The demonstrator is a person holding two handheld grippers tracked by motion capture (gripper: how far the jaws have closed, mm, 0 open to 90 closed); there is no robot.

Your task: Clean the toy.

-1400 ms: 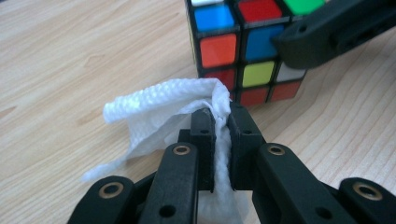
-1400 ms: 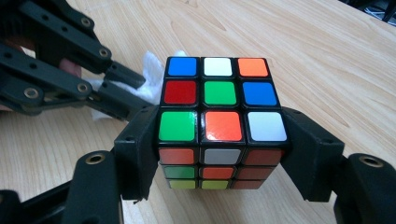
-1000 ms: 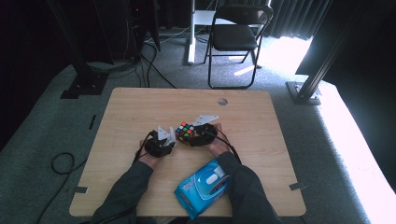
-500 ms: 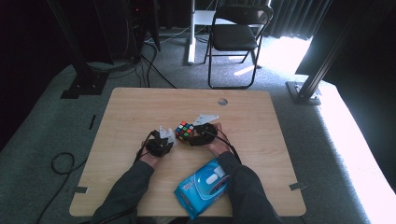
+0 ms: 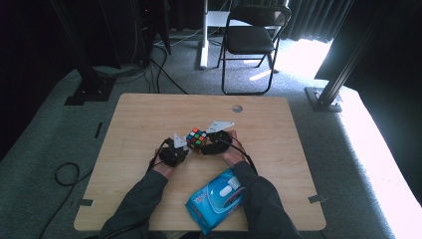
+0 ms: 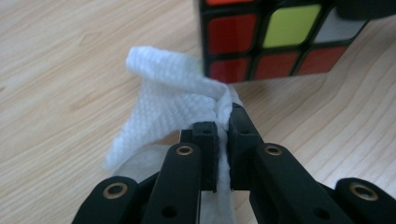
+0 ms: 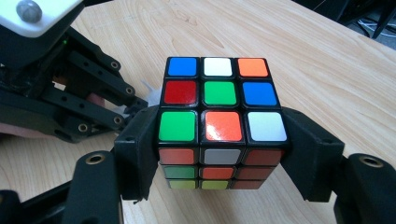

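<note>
**A:** Since a second ago the left gripper [image 5: 180, 147] has just been closing its jaws, and now they're pinched together on a white wipe [image 6: 173, 107]. Hands barely shifted in the high view, mid-frame on the table [image 5: 149, 114], wipes pack [image 5: 217, 199] at bottom centre.

**B:** Left gripper view: wipe bunched at centre, cube [image 6: 275, 37] upper right, not touching yet?

**A:** Looks just apart. Right gripper view: right gripper [image 7: 219, 140] is clamped on the cube's sides, mid-frame. I'd say grabbing's done, the actual wiping is left.
</note>
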